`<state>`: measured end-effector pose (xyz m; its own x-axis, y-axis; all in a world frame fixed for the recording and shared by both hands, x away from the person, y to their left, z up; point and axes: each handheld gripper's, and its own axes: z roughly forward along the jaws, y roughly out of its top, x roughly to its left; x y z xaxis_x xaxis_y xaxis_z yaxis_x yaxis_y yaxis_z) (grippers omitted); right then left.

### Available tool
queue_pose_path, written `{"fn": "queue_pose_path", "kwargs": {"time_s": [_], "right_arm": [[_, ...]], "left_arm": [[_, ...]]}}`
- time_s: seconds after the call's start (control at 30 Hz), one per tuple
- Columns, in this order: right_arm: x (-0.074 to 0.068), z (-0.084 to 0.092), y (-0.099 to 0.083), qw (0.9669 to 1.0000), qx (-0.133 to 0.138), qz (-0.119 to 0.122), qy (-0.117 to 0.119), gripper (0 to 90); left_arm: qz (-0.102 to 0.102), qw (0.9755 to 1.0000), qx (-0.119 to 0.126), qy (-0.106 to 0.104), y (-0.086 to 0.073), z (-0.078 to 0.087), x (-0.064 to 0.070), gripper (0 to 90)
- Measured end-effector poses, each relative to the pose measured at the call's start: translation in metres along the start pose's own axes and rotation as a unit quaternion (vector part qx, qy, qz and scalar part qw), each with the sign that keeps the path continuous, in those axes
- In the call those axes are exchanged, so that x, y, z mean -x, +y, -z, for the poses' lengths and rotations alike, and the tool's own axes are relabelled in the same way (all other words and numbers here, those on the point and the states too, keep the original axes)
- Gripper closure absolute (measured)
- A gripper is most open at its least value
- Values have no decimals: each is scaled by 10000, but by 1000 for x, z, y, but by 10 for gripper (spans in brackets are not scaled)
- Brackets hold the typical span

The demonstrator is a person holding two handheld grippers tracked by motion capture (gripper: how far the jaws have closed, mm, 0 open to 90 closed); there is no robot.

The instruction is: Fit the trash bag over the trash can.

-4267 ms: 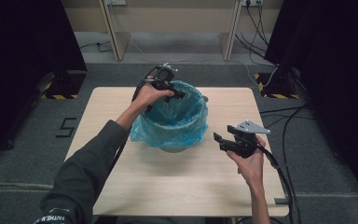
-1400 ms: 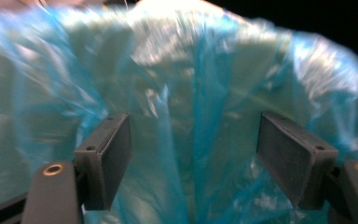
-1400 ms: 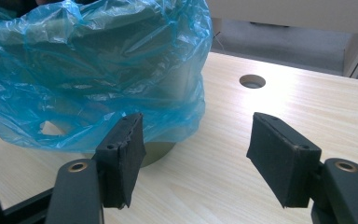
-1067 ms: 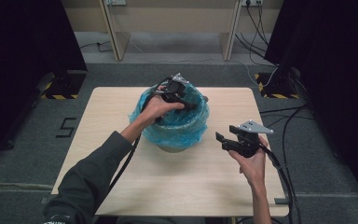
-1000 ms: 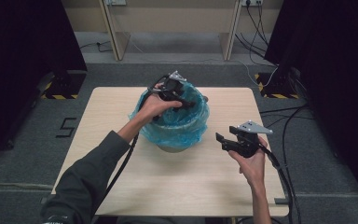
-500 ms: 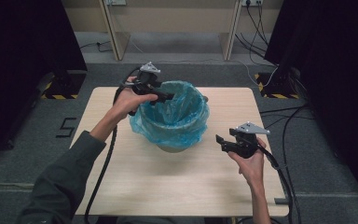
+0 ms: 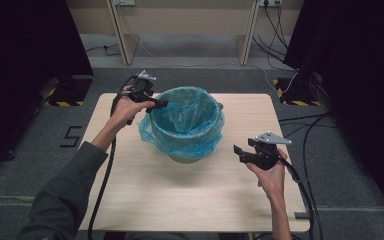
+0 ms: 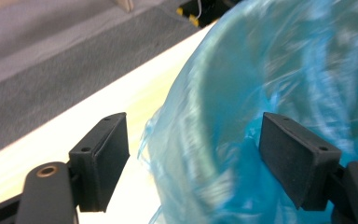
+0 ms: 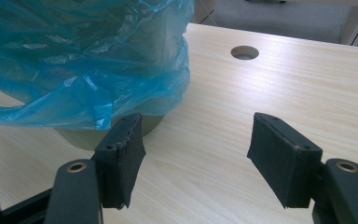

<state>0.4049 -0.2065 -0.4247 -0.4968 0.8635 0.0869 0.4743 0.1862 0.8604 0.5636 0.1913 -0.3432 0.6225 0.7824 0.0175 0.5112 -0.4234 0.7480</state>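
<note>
A beige bin lined with a blue plastic bag stands in the middle of the wooden table. The bag's edge folds down over the bin's rim. My left gripper is at the bin's far left rim, pointing right. In the left gripper view its jaws stand wide apart with the bag's draped edge between them, pads not pressing it. My right gripper hovers open to the right of the bin, with nothing between its jaws; the bag and the bin's base lie ahead on its left.
A round cable hole pierces the table behind the bin. Black cables trail from both grippers. Dark curtains flank the table and desk legs stand at the back. Bare tabletop lies in front of the bin.
My left gripper has moved left, from over the bin's opening to its left rim. The bag now hangs more evenly over the rim. The right gripper has stayed still.
</note>
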Motion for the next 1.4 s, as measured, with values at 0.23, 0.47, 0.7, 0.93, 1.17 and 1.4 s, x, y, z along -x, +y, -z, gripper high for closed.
{"fn": "queue_pose_path", "kwargs": {"time_s": [0.23, 0.47, 0.7, 0.93, 1.17, 1.4], "right_arm": [[0, 0, 0, 10000, -5, -4, -4, 352], [2, 0, -2, 10000, -15, -18, -11, 352], [4, 0, -3, 10000, -14, -34, -35, 352], [9, -5, -8, 9999, -98, -62, -25, 351], [15, -8, -17, 9996, -208, -173, -55, 352], [14, -10, -18, 9996, -242, -143, -77, 352]], "left_arm": [[-109, 9993, -228, 291, -4, -3, -1, 247], [16, 9998, -23, 217, -10, 1, -3, 239], [100, 9988, 486, -27, -11, 26, 3, 205], [21, 9962, 824, -293, -28, 55, 13, 175], [27, 9934, 1087, -377, -54, 74, 18, 174], [12, 9924, 1177, -350, -90, 80, 22, 175]]}}
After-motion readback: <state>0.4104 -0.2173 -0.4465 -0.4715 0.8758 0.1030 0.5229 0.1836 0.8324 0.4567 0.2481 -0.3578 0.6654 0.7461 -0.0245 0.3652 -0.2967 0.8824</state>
